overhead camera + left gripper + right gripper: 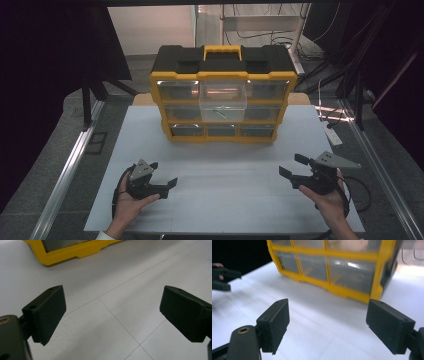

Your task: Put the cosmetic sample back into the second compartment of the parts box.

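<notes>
A yellow and black organizer case (222, 75) with clear drawers stands upright at the back middle of the white table (225, 200). Its top middle drawer (223, 101) is pulled out toward me. My left gripper (163, 174) rests low at the front left, held in a hand, open with nothing between its jaws. At the front right my right gripper (292, 165) is open and empty too. In the left gripper view the open gripper (112, 312) spans bare table, with a corner of the case (62, 252) beyond. The right gripper view has the gripper (327, 322) facing the case (332, 267).
A white power strip (332, 132) lies by the table's right edge. Behind the case are a metal rack (260, 22) and floor cables (320, 55). Metal rails (65, 175) run along both sides of the table. The left gripper (224, 277) appears far left in the right gripper view.
</notes>
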The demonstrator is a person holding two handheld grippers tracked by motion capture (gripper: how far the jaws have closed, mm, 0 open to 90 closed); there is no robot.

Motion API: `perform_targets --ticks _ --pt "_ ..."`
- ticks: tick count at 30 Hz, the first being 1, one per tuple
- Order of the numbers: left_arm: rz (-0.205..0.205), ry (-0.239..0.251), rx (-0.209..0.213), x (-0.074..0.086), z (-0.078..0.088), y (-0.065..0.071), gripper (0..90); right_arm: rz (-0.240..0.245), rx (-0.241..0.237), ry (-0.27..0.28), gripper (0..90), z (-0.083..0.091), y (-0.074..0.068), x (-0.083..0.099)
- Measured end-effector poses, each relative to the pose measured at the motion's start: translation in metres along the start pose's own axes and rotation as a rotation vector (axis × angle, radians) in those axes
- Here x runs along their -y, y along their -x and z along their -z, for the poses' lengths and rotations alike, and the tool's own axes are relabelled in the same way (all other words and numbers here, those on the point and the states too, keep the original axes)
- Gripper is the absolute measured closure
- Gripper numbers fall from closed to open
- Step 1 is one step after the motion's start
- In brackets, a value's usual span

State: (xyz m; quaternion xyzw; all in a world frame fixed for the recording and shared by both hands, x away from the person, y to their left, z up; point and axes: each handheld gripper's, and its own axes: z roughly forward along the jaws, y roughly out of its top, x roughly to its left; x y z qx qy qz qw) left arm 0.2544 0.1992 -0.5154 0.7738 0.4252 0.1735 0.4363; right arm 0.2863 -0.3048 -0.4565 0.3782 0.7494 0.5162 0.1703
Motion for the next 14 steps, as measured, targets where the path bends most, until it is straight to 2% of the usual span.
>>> perform_targets --ticks 5,14 --pt "-0.003 -0.002 0.005 -0.001 -0.001 0.001 7.4 -0.006 0.016 -0.049 19.3 -0.003 0.006 0.024" --pt "-0.006 0.002 0.011 -0.002 0.0 0.003 7.4 -0.016 0.036 -0.043 19.4 -0.002 0.012 0.033"
